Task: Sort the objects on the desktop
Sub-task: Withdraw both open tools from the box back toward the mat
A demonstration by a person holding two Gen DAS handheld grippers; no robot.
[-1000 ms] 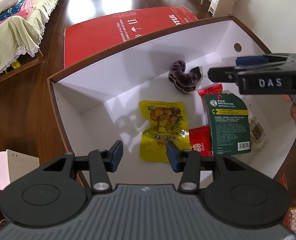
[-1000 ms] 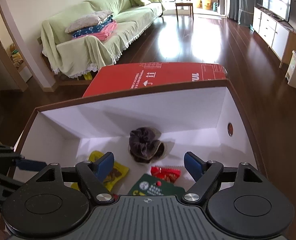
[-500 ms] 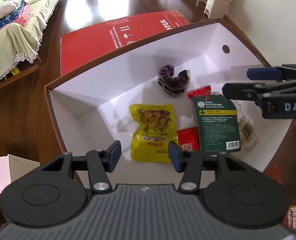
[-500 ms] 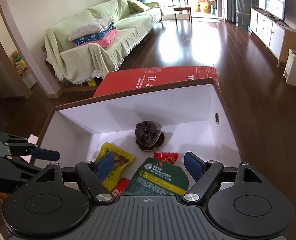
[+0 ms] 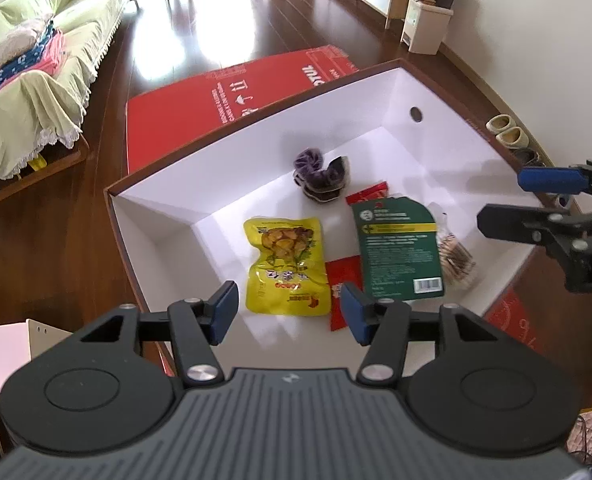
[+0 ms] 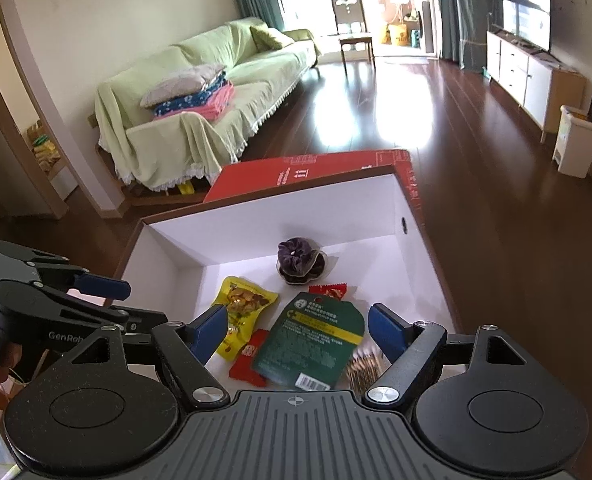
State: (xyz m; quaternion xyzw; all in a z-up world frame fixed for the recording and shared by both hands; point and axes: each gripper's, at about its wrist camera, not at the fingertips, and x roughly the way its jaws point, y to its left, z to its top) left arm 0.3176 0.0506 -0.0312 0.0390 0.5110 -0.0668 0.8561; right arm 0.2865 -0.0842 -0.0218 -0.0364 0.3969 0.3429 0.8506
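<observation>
Both tools hang over the near edge of a white-lined box (image 5: pixel 448 128), each empty. Left tool (image 5: pixel 288 312) has its blue pads moderately apart, its jaws having just been opening with nothing between them; right tool (image 6: pixel 298 330) stands wide, nothing gripped.

All the sorted things lie on the floor of the box. Nearest the tools, at the box's near wall, a small red packet (image 5: pixel 346 292) is partly tucked under a dark green sachet (image 5: pixel 400 250) with a yellow band and a barcode. Just beside the green sachet, on the side toward the box's wall with the round hole, sits a clear bag of thin brown sticks (image 5: pixel 456 256). On the opposite side of the red packet a yellow snack pouch (image 5: pixel 284 266) lies flat. Farther in, another red wrapper (image 5: pixel 370 192) peeks from behind the green sachet's top edge, and a purple scrunchie (image 5: pixel 320 176) rests near the box's far wall.

Beyond the box a flattened red carton (image 5: pixel 232 100) lies on the dark wood floor (image 6: pixel 416 92), with a sofa (image 6: pixel 232 76) under a pale green cover past it.
</observation>
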